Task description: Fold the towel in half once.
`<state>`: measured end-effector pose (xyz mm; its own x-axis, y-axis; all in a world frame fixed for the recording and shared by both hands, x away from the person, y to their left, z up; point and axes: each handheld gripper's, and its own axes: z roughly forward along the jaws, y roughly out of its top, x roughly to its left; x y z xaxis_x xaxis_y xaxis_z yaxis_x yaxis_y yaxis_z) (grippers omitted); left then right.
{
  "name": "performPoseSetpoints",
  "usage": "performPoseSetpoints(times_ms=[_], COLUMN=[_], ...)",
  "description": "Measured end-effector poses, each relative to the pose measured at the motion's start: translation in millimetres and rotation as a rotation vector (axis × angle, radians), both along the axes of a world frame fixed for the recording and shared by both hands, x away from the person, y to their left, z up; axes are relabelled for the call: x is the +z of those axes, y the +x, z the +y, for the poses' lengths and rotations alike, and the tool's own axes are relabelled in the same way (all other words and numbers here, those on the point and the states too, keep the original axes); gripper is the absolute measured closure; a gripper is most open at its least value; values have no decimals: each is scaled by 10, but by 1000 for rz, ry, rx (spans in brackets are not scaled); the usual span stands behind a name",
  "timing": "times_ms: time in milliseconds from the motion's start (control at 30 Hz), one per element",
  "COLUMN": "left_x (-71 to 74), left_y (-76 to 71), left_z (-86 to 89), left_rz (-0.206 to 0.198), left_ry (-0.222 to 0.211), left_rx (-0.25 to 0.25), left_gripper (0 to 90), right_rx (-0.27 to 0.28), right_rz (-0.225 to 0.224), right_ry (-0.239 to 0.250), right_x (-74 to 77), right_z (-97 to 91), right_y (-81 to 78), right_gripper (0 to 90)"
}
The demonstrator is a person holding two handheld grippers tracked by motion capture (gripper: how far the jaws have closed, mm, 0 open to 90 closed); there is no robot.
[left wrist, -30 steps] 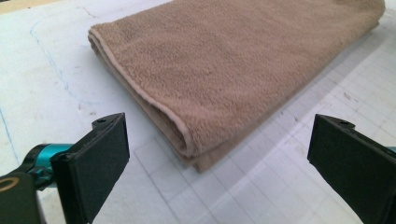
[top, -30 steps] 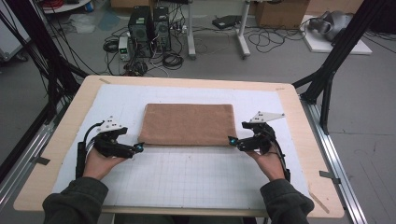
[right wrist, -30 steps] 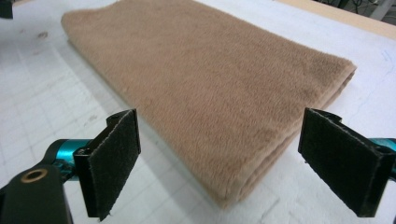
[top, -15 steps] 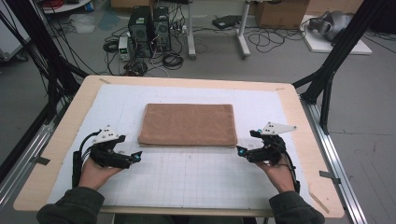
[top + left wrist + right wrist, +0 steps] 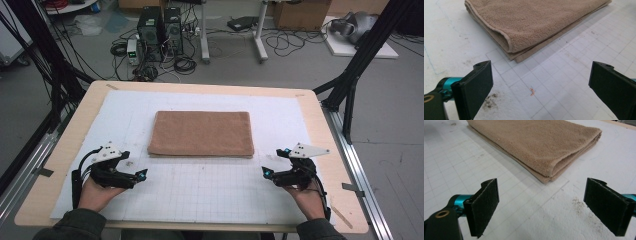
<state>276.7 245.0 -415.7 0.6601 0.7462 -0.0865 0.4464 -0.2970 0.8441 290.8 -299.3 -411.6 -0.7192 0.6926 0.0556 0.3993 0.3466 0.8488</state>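
- One folded brown towel (image 5: 201,133), flat at the middle of the white mat (image 5: 210,195), nearer the tabletop's far edge.
- Left gripper (image 5: 141,174): jaws wide apart, empty, off the towel's near-left corner, not touching.
- Right gripper (image 5: 266,172): jaws apart, empty, off the near-right corner.
- Fold count: looks like two layers, unsure.

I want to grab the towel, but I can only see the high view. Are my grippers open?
Observer: Yes. The left gripper view shows the left gripper with its jaws wide apart and nothing between them.
Operator: And the other one?
Observer: The right gripper is open too, and it points at a folded corner of the brown towel.
Operator: Is the towel just one layer?
Observer: No. Its near edge shows several folded layers stacked up.
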Motion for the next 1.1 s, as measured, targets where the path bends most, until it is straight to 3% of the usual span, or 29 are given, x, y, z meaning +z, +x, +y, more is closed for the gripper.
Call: performPoseSetpoints(times_ms=[333, 400, 833, 1100], left_x=[-45, -57, -106, -126], left_y=[-138, -169, -366, -409], left_z=[72, 78, 136, 148], left_rz=[3, 1, -11, -12], left_ry=[3, 1, -20, -26], left_rx=[6, 8, 21, 23], left_gripper=[59, 59, 59, 59], right_rx=[2, 6, 14, 6], right_rz=[16, 7, -22, -16], right_ry=[48, 28, 27, 34], right_x=[-73, -68, -55, -109], right_z=[-45, -34, -25, -59], right_y=[-130, -153, -304, -327], right_gripper=[120, 120, 120, 119])
